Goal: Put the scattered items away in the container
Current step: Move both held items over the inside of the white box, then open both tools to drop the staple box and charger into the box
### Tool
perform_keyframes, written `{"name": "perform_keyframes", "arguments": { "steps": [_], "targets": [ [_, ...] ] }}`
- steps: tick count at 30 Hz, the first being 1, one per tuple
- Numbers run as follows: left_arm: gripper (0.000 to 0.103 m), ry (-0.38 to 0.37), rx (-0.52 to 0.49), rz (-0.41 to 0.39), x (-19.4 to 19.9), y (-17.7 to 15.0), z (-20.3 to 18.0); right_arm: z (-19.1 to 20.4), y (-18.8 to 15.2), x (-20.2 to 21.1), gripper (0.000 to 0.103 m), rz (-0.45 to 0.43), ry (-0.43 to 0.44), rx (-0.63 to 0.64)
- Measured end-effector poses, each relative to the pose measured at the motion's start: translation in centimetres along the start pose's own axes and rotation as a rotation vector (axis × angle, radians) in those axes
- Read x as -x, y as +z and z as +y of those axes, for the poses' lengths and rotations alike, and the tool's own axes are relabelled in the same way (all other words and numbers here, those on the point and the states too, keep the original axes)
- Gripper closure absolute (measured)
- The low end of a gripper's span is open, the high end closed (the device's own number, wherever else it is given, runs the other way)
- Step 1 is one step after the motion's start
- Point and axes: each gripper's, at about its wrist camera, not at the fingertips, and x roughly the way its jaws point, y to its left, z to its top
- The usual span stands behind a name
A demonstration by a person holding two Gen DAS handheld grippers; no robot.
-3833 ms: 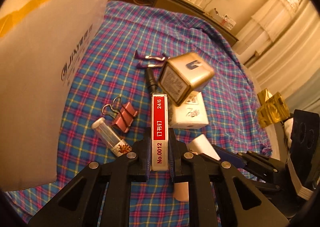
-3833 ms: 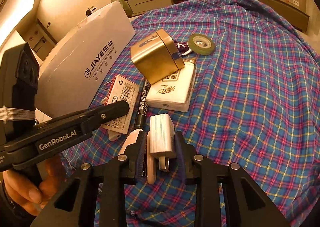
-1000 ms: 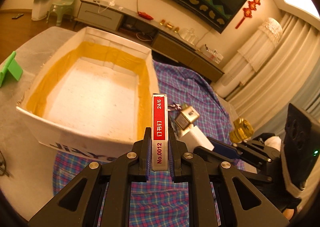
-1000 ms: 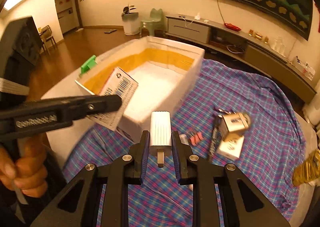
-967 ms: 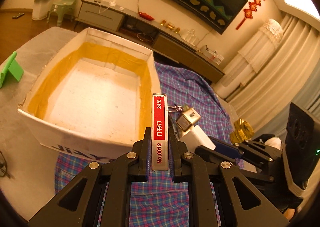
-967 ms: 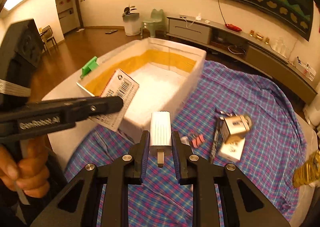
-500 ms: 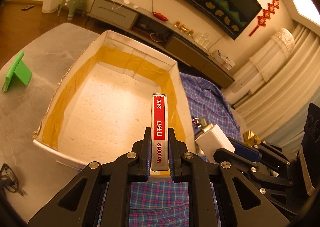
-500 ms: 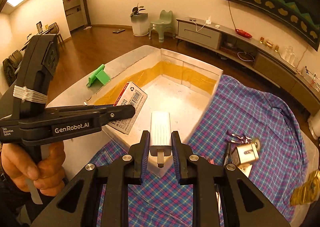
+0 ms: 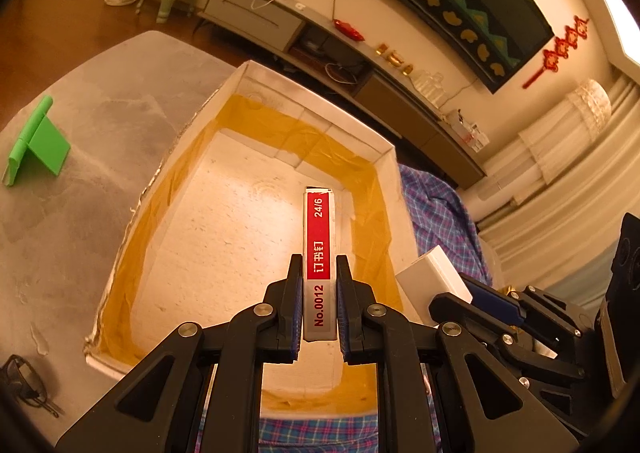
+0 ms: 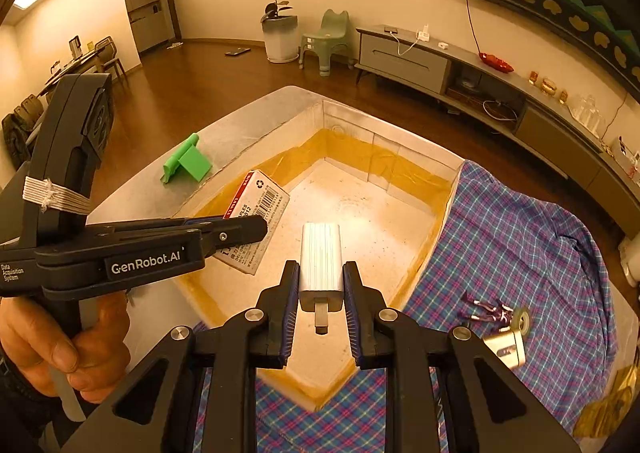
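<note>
White foam box point(image 9: 384, 151), yellow-lined inside, sits below both my grippers. My left gripper point(image 9: 319, 317) has its jaws clamped on a red staple box point(image 9: 319, 237), held over the box floor. My right gripper point(image 10: 320, 313) is clamped on a white charger point(image 10: 321, 261), also above the box's inside. On the plaid cloth point(image 10: 520, 253) a gold padlock point(image 10: 505, 349) lies well apart.

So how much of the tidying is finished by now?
Nothing lies in the box yet. The left gripper holds a staples box over it; the right gripper holds a white charger. A gold box and purple clips wait on the cloth.
</note>
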Motion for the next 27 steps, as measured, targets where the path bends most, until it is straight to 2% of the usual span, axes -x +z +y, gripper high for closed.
{"name": "perform_keyframes", "arguments": {
  "steps": [5,10,18,24,27],
  "targets": [
    [0.088,0.018,0.037,0.019,-1.5,1.5,0.7,-1.0,1.4,-2.0,0.080,0.028,0.002,-0.023],
    [0.088,0.007,0.126,0.042,-3.6,2.9,1.4,-1.7,3.1,-4.3,0.080,0.052,-0.018,-0.033],
    [0.088,0.075,0.150,0.068,-6.7,4.6,2.1,-3.2,5.1,-8.5,0.080,0.110,-0.057,-0.037],
    [0.088,0.098,0.139,0.090,-8.5,6.4,2.5,-4.3,6.2,-12.0,0.080,0.175,-0.089,-0.033],
    [0.087,0.098,0.165,0.094,-8.9,7.3,2.6,-4.5,6.8,-13.3,0.080,0.199,-0.107,-0.018]
  ]
}}
